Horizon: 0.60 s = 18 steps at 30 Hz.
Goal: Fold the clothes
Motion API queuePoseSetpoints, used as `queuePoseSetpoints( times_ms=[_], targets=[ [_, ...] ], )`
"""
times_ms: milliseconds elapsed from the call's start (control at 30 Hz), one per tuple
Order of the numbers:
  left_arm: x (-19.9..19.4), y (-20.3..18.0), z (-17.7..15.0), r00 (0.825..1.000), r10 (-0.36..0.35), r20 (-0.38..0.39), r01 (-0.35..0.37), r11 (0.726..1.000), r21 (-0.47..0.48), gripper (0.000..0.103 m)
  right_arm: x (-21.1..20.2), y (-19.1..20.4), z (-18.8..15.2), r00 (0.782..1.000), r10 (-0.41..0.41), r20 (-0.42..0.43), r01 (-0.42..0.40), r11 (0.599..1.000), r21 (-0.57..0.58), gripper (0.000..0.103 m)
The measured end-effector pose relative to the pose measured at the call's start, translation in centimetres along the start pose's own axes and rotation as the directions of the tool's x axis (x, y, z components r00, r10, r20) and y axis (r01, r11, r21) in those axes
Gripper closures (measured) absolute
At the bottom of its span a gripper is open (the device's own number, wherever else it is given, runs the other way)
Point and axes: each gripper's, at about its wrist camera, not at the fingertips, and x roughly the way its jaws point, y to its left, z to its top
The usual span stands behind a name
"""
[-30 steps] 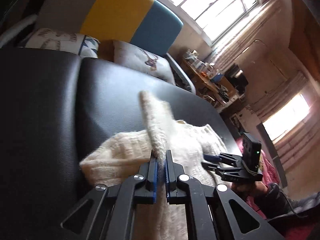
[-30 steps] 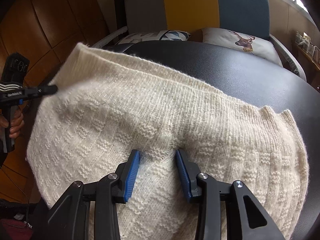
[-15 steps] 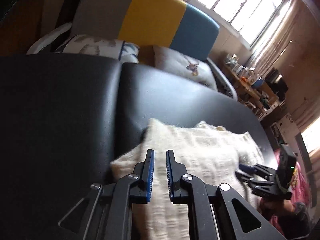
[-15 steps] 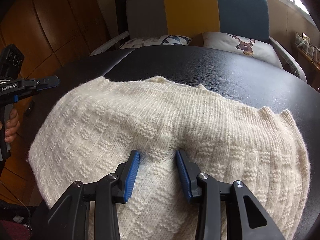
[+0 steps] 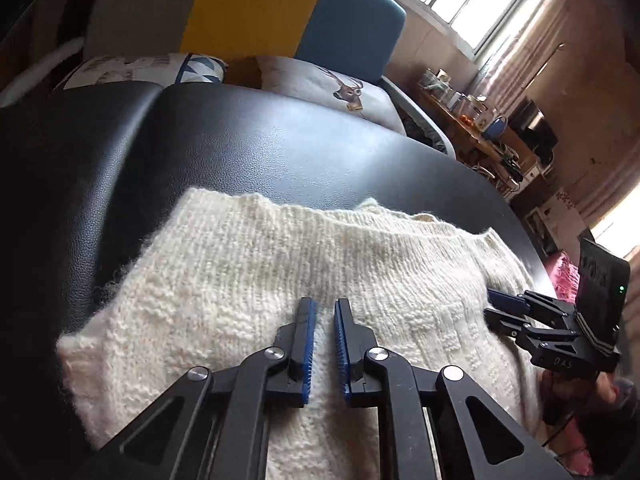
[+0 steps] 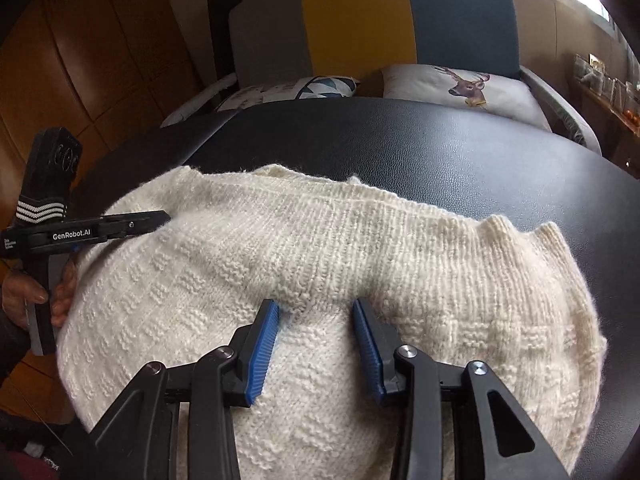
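Note:
A cream knitted sweater [image 5: 280, 264] lies folded on the black padded surface [image 5: 280, 140], its ribbed edge toward the far side. My left gripper [image 5: 325, 304] hovers low over its near part, open by only a narrow gap with nothing between the pads. In the right wrist view the sweater [image 6: 320, 240] fills the middle. My right gripper [image 6: 316, 308] stands wide open, with its fingers resting on the knit and a low bulge of fabric between them. The left gripper [image 6: 162, 217] shows at the sweater's left edge, and the right gripper [image 5: 490, 302] at its right edge.
Behind the black surface [image 6: 440, 148] stands a chair with a grey, yellow and blue back [image 6: 360, 20] and a deer cushion [image 6: 460, 84]. Wooden wall panels [image 6: 100, 60] are on the left. A cluttered desk [image 5: 480, 120] stands far right. A hand [image 6: 24, 296] holds the left gripper's handle.
My left gripper let go of the sweater edge it held up. The edge dropped flat onto the sweater, and the left gripper swung over the folded knit. The right gripper stayed put.

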Motion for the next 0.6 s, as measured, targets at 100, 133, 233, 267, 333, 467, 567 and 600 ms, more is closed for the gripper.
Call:
queuePoseSetpoints(
  times_ms=[100, 133, 233, 267, 333, 467, 567, 600],
  targets=[
    [-0.1, -0.6, 0.1, 1.0, 0.026, -0.012, -0.026, 1.0, 0.014, 0.091, -1.7, -0.2, -0.4, 1.0, 0.022, 0.021, -0.022, 1.0, 0.02, 0.063],
    [-0.6, -0.7, 0.1, 1.0, 0.02, -0.017, -0.02, 1.0, -0.009, 0.091, -2.2, -0.3, -0.5, 0.999, 0.029, 0.028, -0.03, 0.999, 0.026, 0.063],
    [-3.6, -0.1, 0.4, 0.999, -0.028, 0.037, 0.032, 0.994, -0.103, 0.085, -4.0, -0.6, -0.9, 0.998, 0.049, 0.048, -0.051, 0.998, 0.045, 0.063],
    [-4.8, 0.3, 0.4, 0.997, -0.031, 0.065, 0.039, 0.991, -0.126, 0.081, -4.8, -1.3, -1.2, 0.998, 0.045, 0.048, -0.047, 0.998, 0.051, 0.063],
    [-7.0, 1.4, 0.0, 0.995, -0.026, 0.101, 0.042, 0.986, -0.161, 0.058, -6.2, -2.6, -2.0, 0.999, 0.019, 0.035, -0.021, 0.998, 0.054, 0.063],
    [-10.4, 3.7, -1.8, 0.993, 0.027, 0.118, -0.003, 0.981, -0.195, 0.039, -6.9, -5.7, -3.8, 0.996, -0.083, -0.029, 0.085, 0.994, 0.069, 0.063],
    [-11.5, 5.4, -3.6, 0.995, 0.06, 0.082, -0.04, 0.974, -0.224, 0.033, -6.6, -7.4, -4.7, 0.994, -0.088, -0.069, 0.094, 0.991, 0.092, 0.063],
    [-11.7, 6.1, -4.1, 0.996, 0.06, 0.068, -0.042, 0.969, -0.242, 0.03, -6.6, -7.6, -4.9, 0.995, -0.081, -0.065, 0.087, 0.992, 0.096, 0.063]
  ],
)
